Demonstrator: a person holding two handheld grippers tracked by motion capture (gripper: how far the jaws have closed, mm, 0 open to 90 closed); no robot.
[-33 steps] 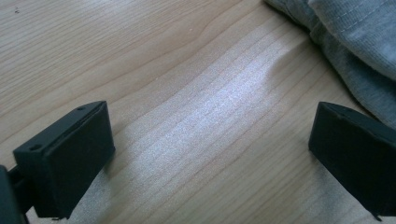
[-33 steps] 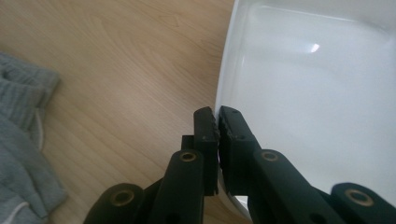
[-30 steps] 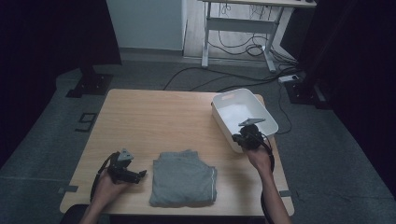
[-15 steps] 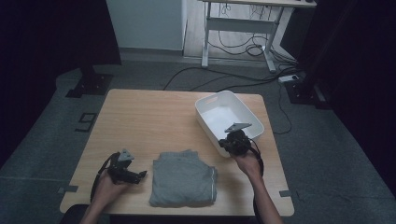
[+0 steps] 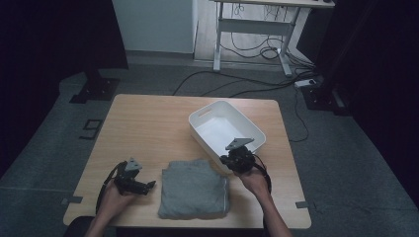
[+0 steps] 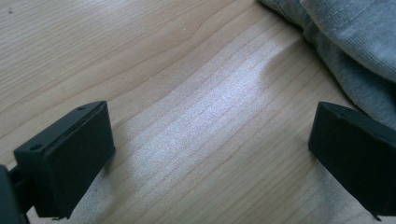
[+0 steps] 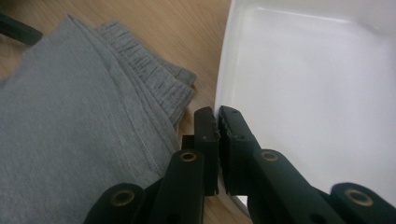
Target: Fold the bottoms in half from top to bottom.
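Observation:
A white plastic bin [image 5: 220,131] stands on the wooden table [image 5: 148,123], right of the middle, with nothing in it. My right gripper [image 5: 232,160] is shut on the bin's near rim; in the right gripper view the jaws [image 7: 218,116] pinch the thin white wall [image 7: 317,93]. A folded grey garment [image 5: 193,195] lies near the front edge, just left of the bin, its ribbed hem [image 7: 154,79] almost at the bin's wall. My left gripper [image 5: 148,186] rests open on the table left of the garment, its jaws [image 6: 210,154] wide apart over bare wood, the garment's edge [image 6: 355,42] beside the right jaw.
Beyond the table a metal desk frame [image 5: 252,29] stands on the grey floor, with cables [image 5: 237,84] running across it. A black stand base [image 5: 94,89] sits at the far left. Bare wood spans the table's left and far parts.
My right gripper has dragged the white bin leftwards across the table, from the right edge to close beside the garment. The left gripper has stayed put.

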